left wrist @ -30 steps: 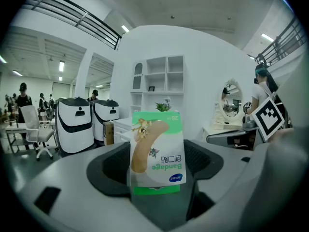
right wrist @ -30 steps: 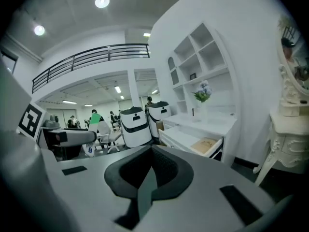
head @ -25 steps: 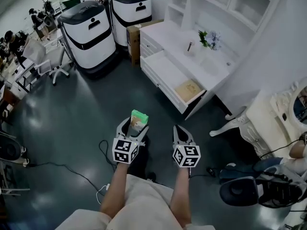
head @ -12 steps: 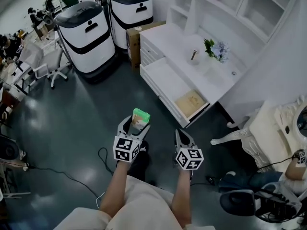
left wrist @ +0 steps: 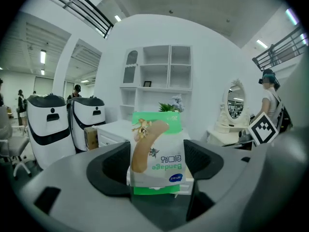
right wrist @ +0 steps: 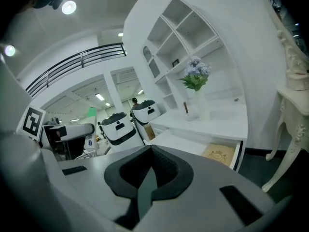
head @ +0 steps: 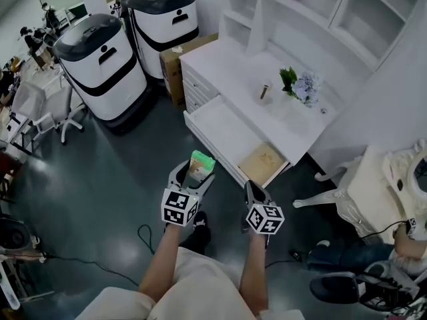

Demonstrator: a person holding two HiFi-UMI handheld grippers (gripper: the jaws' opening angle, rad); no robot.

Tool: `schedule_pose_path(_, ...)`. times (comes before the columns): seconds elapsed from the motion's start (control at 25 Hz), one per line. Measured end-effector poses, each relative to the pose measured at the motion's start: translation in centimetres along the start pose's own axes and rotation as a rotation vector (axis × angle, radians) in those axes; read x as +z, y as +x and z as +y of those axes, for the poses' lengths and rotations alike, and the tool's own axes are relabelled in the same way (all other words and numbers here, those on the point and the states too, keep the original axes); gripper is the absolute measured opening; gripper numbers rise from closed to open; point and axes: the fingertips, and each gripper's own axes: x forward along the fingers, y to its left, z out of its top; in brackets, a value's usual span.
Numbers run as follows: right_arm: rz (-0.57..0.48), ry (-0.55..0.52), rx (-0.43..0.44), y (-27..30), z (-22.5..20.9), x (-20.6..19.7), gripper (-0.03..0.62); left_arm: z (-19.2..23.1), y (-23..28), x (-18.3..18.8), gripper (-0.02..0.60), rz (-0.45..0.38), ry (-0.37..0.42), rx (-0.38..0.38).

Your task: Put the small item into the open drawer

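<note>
Head view, looking steeply down: a person's two forearms reach forward over a dark, glossy floor [head: 100,179], each hand holding a two-jaw gripper with a marker cube. The left gripper [head: 195,173] is clamped on a small green and white bandage box [head: 201,165], held upright between its jaws. In the left gripper view the box fills the gap, its print upside down, a tan bandage strip pictured across its front. The right gripper [head: 251,189] is beside it, jaws pressed together with nothing between them; the right gripper view shows the two dark pads meeting.

Ahead of both grippers stands a white dresser [head: 230,52] with one long drawer [head: 223,129] pulled out toward the person. The drawer is mostly bare white inside; a flat tan square item [head: 263,162] lies at its right end. The bandage box is in the air just short of the drawer's front edge, not inside it. On the dresser top sits a small bunch of flowers [head: 299,85]. Two large white and black machines [head: 100,62] stand to the left, with a cardboard box [head: 175,57] between them and the dresser.
</note>
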Motion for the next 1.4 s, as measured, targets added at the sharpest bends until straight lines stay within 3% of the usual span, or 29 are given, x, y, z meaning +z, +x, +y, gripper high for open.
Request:
schedule_pose_path(0.24,0.002,0.023,-0.051,3.9,-1.3,2.2,0.025,3.0,4.8,1.3,0.357,0.004,-0.023,-0.059)
schedule_pose_path(0.56,0.009,0.105,-0.096,6.8,-2.5,2.0,0.025,4.8,8.5,-0.3,0.357,0.036,-0.087,-0.138)
schedule_pose_path(0.72,-0.013,0.161,-0.121,7.0,-4.1,2.1,0.025,6.2,9.8,-0.2,0.357,0.031,-0.11,-0.132)
schedule_pose_path(0.96,-0.001,0.165,-0.124,7.8,-5.7,2.6,0.025,7.2,10.9,-0.3,0.357,0.045,-0.117,-0.121)
schedule_pose_path(1.24,0.071,0.045,-0.086,11.4,-6.1,3.7,0.025,8.7,13.7,-0.2,0.357,0.05,-0.137,-0.084)
schedule_pose_path(1.4,0.07,0.034,-0.063,13.6,-6.9,5.0,0.025,8.8,16.4,0.3,0.357,0.061,-0.119,-0.082)
